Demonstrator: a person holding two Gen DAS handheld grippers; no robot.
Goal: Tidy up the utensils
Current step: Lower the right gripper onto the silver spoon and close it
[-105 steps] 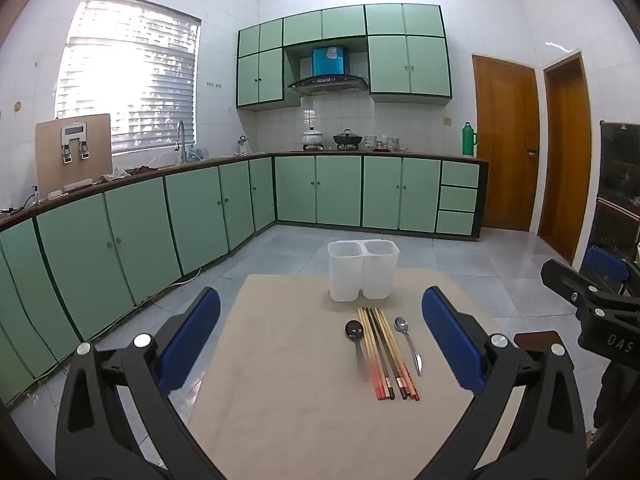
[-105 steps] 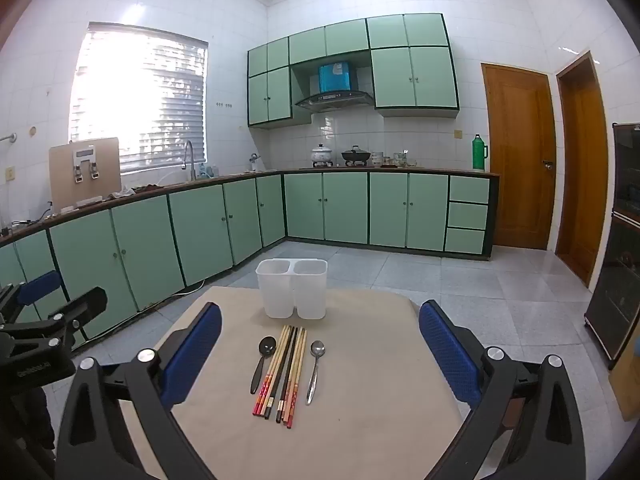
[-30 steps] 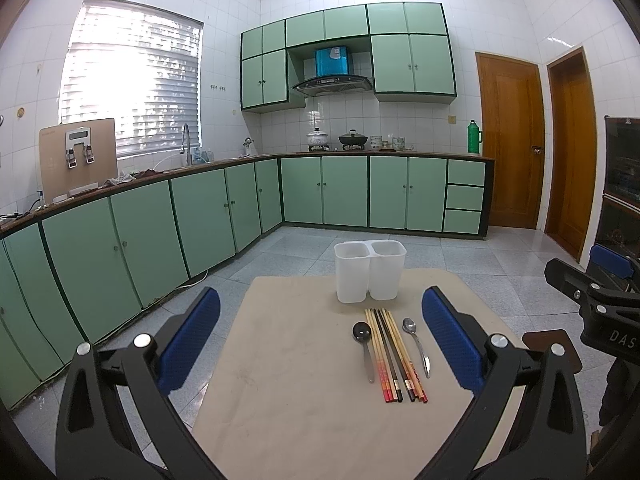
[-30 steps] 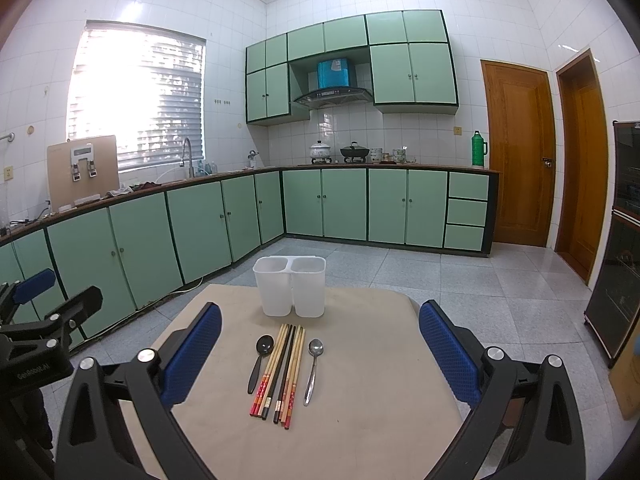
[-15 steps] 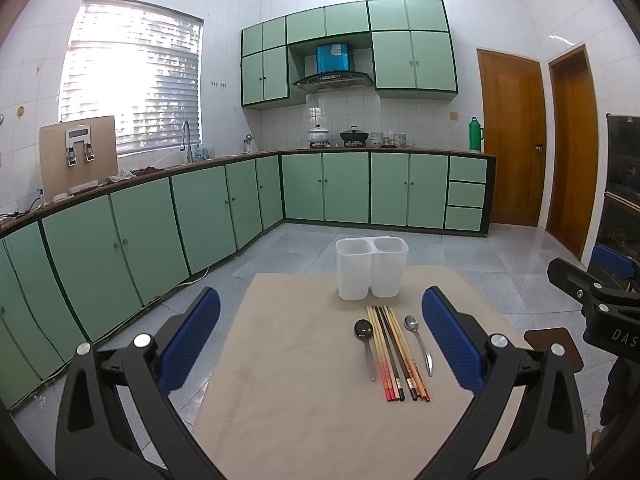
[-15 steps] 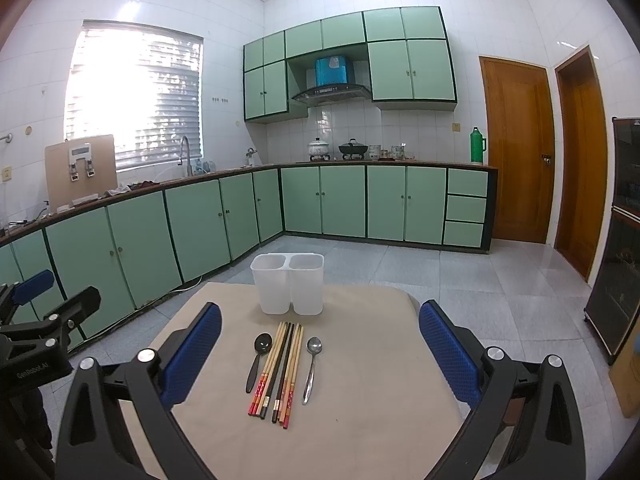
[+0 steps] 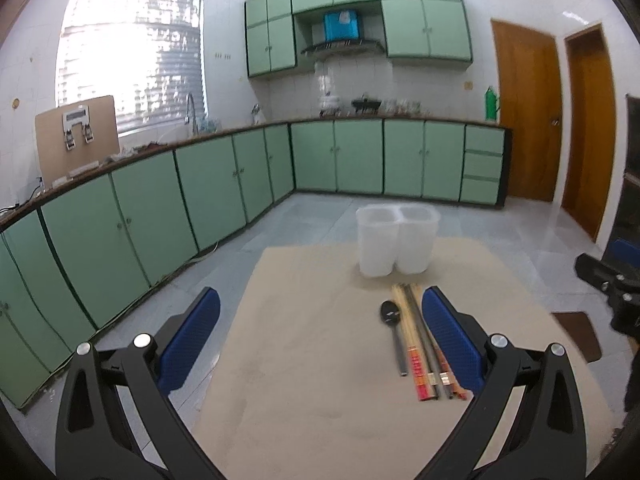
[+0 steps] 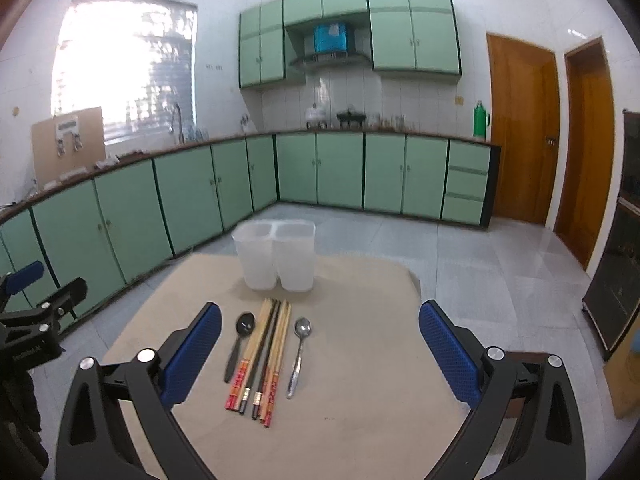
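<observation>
A white two-compartment holder (image 8: 275, 256) stands upright at the far side of a beige table (image 8: 360, 400); it also shows in the left wrist view (image 7: 395, 243). In front of it lie a black spoon (image 8: 240, 340), several chopsticks (image 8: 262, 358) and a silver spoon (image 8: 298, 356), side by side. In the left wrist view the black spoon (image 7: 394, 330) and chopsticks (image 7: 418, 344) show; the silver spoon is hidden behind the right finger. My left gripper (image 7: 320, 344) is open and empty above the table. My right gripper (image 8: 320, 354) is open and empty, above the utensils.
Green cabinets (image 8: 200, 192) line the left and far walls under a counter. Two wooden doors (image 8: 520, 132) stand at the right. A dark cabinet (image 8: 616, 280) is at the far right. The table (image 7: 320, 360) has tiled floor around it.
Both grippers have moved forward and lower toward the table. The left view has shifted left, so its right finger now covers the silver spoon. The utensils have not moved.
</observation>
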